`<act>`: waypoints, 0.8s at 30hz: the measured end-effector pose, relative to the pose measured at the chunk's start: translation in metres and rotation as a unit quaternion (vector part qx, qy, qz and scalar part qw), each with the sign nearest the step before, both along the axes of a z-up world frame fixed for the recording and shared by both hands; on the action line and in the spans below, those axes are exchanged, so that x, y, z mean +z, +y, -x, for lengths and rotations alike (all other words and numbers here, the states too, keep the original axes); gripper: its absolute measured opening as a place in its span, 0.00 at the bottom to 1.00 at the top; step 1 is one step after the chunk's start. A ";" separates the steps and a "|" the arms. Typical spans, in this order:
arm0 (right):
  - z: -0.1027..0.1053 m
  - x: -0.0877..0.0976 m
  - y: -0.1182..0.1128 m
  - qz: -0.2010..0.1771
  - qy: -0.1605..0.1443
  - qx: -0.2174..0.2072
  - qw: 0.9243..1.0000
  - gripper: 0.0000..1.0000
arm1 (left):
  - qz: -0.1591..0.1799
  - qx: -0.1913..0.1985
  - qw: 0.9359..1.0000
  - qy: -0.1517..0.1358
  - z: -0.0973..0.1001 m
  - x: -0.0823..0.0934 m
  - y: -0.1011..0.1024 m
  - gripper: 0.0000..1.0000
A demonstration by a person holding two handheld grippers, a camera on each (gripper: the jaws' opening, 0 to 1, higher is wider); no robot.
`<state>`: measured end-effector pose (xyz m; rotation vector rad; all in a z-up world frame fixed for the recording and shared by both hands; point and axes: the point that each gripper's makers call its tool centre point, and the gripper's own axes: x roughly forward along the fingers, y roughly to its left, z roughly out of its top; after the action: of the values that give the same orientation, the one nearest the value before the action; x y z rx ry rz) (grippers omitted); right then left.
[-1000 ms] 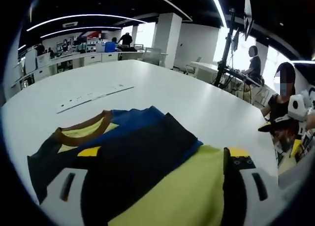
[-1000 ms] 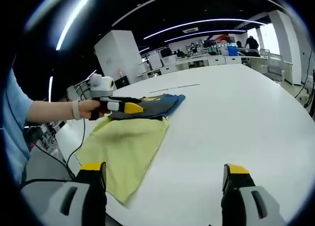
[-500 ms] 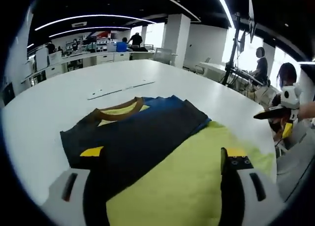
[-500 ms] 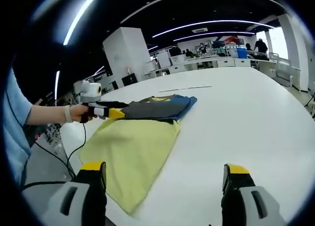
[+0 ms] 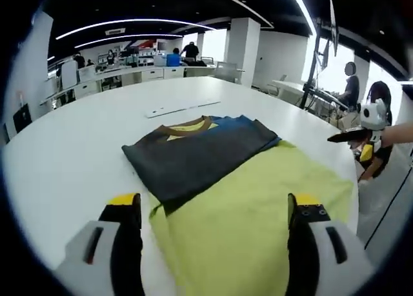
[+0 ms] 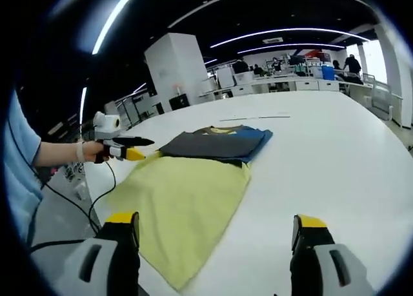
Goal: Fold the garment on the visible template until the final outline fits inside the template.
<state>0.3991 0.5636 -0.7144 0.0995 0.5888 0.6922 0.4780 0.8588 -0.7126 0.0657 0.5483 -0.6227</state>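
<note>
Two grippers, one folded garment, one yellow template on a white desk.

Both grippers' fingers are spread and empty: left gripper [image 5: 210, 212] has drawn back off the dark garment [image 5: 197, 154], which lies folded over the yellow template [image 5: 258, 212] far end; right gripper [image 6: 213, 235] hovers over the desk [image 6: 335, 160], seeing the hand [image 6: 97, 152].

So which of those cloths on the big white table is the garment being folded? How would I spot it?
Start at the broad white table and find the flat yellow-green cloth template spread near its edge. The folded dark grey garment lies across the far end of that cloth. Unlike the plain yellow-green sheet, it is dark, with a brown collar and a blue layer showing along one side.
</note>
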 end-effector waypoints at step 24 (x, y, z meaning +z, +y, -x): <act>0.012 -0.002 0.005 -0.003 0.001 0.009 1.000 0.99 | -0.012 0.064 0.997 0.035 0.099 0.001 0.084 0.84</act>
<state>0.3867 0.5684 -0.7161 0.1010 0.5891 0.7126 0.3794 0.9431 -0.7116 0.0312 0.6236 -0.4949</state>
